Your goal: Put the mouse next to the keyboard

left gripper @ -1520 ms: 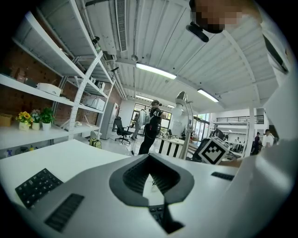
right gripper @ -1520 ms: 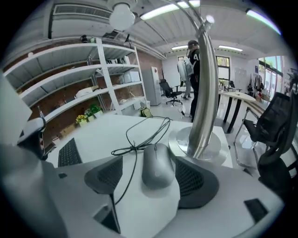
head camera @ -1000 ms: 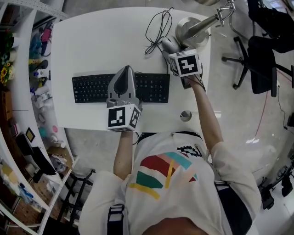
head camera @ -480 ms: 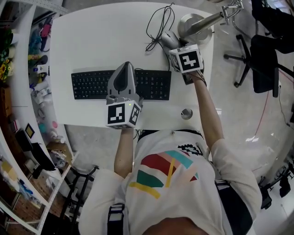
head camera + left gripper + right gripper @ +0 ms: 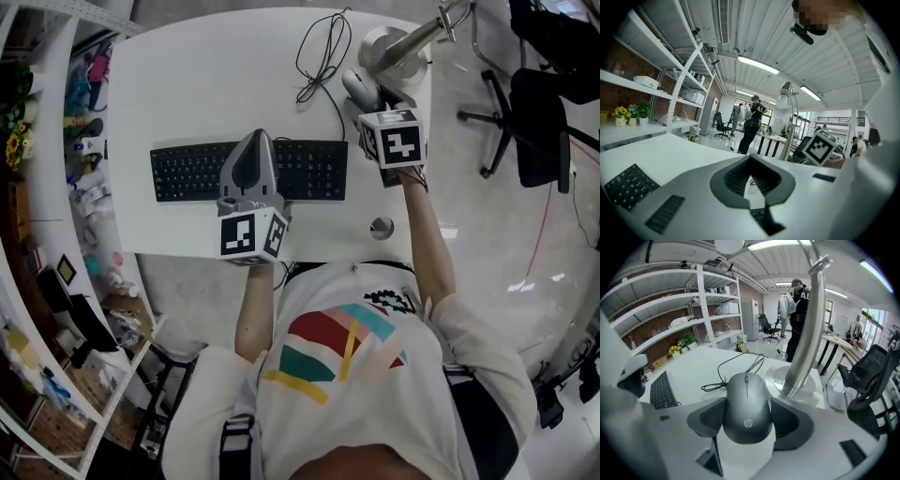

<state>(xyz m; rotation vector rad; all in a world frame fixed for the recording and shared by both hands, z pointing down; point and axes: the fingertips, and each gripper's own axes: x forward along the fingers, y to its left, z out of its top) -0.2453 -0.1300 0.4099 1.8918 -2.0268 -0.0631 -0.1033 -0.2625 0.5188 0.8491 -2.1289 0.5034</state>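
A dark grey wired mouse (image 5: 359, 87) (image 5: 745, 406) lies at the table's far right, next to the lamp base. My right gripper (image 5: 368, 101) (image 5: 747, 405) is shut on it, with one pad pressed on each side. The black keyboard (image 5: 187, 173) (image 5: 663, 392) stretches across the middle of the white table (image 5: 206, 84). Over the keyboard's middle hangs my left gripper (image 5: 255, 141) (image 5: 751, 161), shut with nothing in it. The mouse cable (image 5: 323, 52) loops toward the table's far edge.
A silver lamp base (image 5: 392, 49) with a slanting pole (image 5: 806, 329) stands just right of the mouse. A small round disc (image 5: 381, 227) sits near the table's front right edge. Shelves (image 5: 47, 141) line the left, and a black office chair (image 5: 534, 122) stands to the right.
My right gripper has closed in on the mouse's sides and shifted slightly right and back toward the person with it. The left gripper stays over the keyboard.
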